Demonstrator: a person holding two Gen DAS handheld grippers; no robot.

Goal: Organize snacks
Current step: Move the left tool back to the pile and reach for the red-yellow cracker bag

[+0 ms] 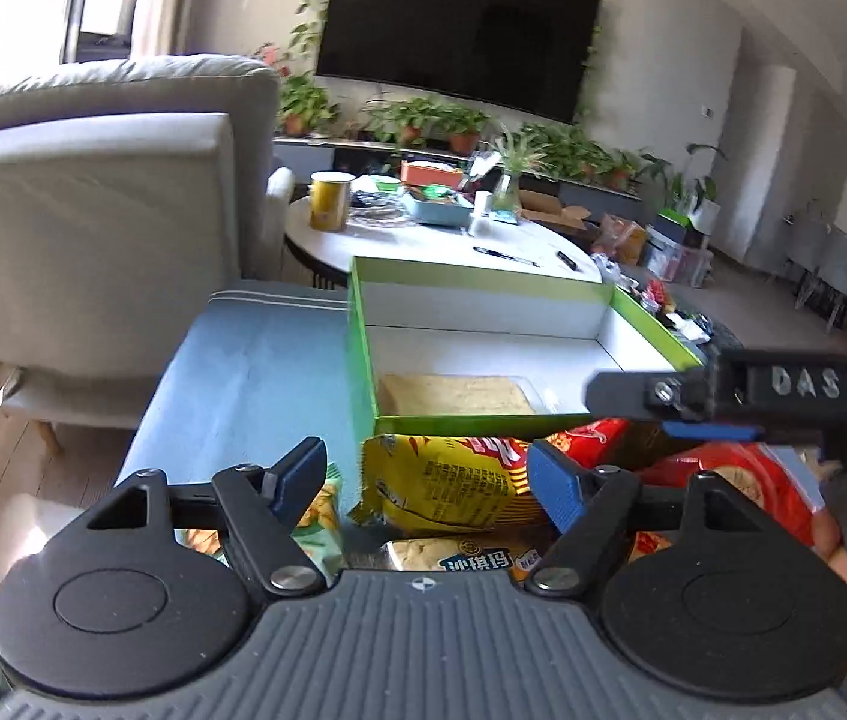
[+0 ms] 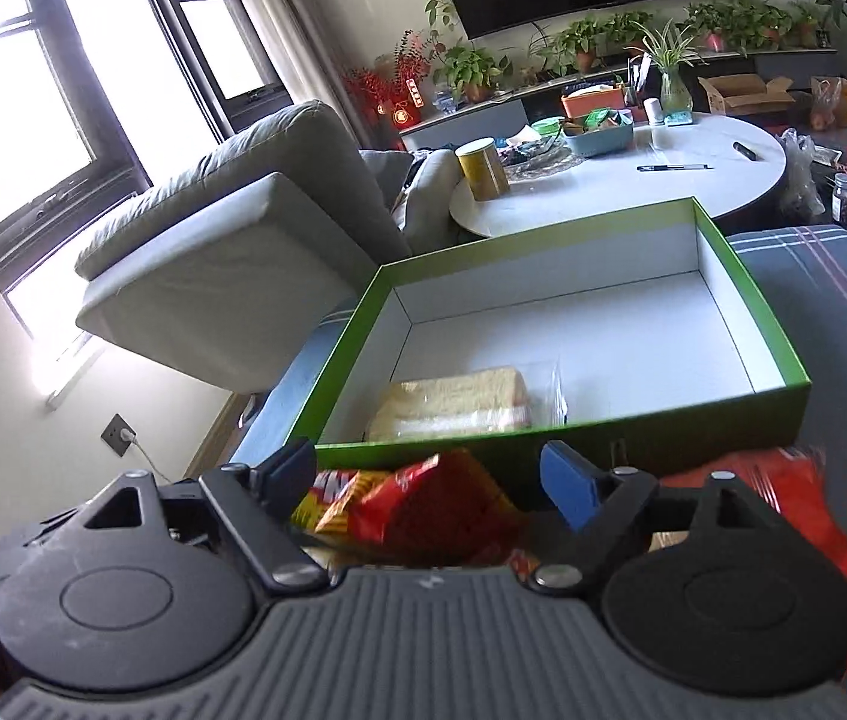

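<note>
A green box (image 1: 483, 283) with a white inside sits on a blue-grey cushioned surface; it also shows in the right wrist view (image 2: 741, 276). A wrapped pale sponge cake (image 1: 453, 394) (image 2: 453, 402) lies inside near its front wall. A pile of snack packets lies in front of the box. My left gripper (image 1: 429, 477) is open over a yellow packet (image 1: 447, 489). My right gripper (image 2: 429, 483) is open over a red packet (image 2: 429, 510), and its black body (image 1: 753, 387) reaches in from the right in the left wrist view.
A grey sofa (image 1: 93, 228) stands to the left. A round white table (image 2: 633, 174) behind the box carries a yellow can (image 2: 482, 168), a blue tray, a pen and a vase. A TV and potted plants line the far wall.
</note>
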